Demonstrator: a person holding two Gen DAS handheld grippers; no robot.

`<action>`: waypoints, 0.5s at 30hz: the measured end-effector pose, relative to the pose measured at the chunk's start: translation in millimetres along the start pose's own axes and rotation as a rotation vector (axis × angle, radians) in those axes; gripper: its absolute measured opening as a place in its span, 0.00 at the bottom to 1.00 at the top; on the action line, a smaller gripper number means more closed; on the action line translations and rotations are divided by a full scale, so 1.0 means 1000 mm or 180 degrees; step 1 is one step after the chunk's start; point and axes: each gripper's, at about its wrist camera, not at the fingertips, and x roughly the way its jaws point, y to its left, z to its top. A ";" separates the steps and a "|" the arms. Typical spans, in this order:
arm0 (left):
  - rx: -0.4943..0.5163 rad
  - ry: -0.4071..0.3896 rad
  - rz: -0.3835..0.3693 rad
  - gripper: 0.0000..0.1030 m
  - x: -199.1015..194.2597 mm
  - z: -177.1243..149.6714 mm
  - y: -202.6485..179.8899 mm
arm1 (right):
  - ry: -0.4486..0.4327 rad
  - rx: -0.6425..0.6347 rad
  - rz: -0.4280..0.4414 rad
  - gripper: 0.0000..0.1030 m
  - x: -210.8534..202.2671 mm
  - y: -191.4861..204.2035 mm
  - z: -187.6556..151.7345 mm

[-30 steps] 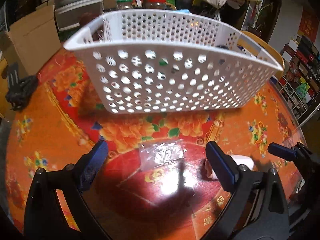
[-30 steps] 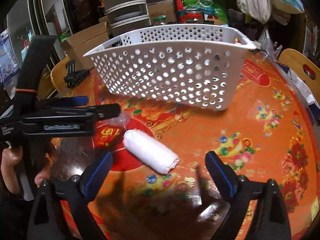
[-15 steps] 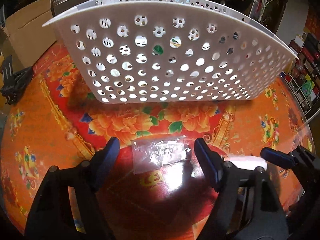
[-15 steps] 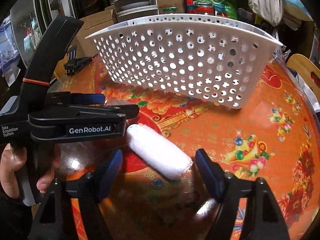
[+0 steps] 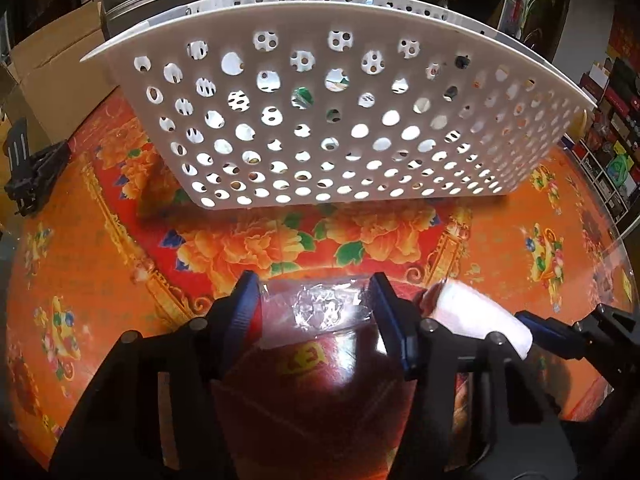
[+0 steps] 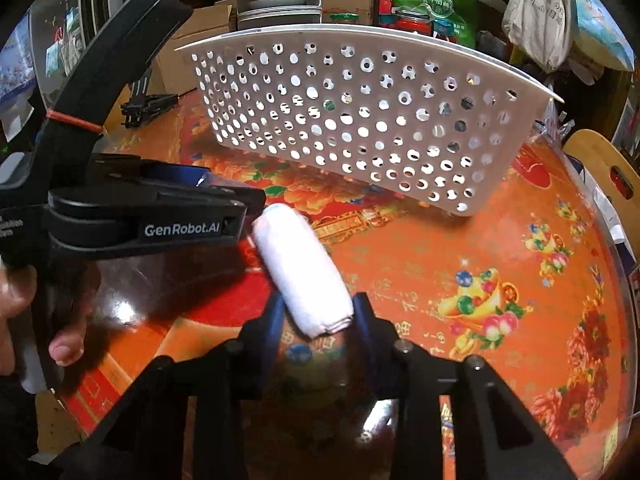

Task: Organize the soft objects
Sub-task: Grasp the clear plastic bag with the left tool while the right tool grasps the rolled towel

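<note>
Pick-up step. Right gripper (image 6: 318, 316) fingers, just closing, clamp white cloth roll (image 6: 302, 270); left gripper (image 5: 316, 316) fingers, closing, flank clear plastic packet (image 5: 318, 312), contact unclear. Next: lift both into basket (image 5: 340, 128).

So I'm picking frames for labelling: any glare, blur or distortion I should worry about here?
Left wrist view: strong glare on the clear plastic packet and the glossy tabletop; fisheye bows the white basket. Right wrist view: the white cloth roll is overexposed, dark vignette at the corners, mostly sharp.
</note>
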 end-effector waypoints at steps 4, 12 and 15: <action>0.0047 -0.0071 0.0018 0.52 -0.016 -0.012 -0.005 | -0.0044 0.0030 0.0021 0.31 -0.006 -0.003 -0.005; -0.0016 -0.0229 -0.0030 0.52 -0.048 -0.014 0.001 | -0.0184 0.0113 0.0092 0.30 -0.027 -0.012 -0.011; -0.0044 -0.0270 -0.0041 0.52 -0.055 -0.014 0.010 | -0.0236 0.0160 0.0114 0.29 -0.036 -0.016 -0.014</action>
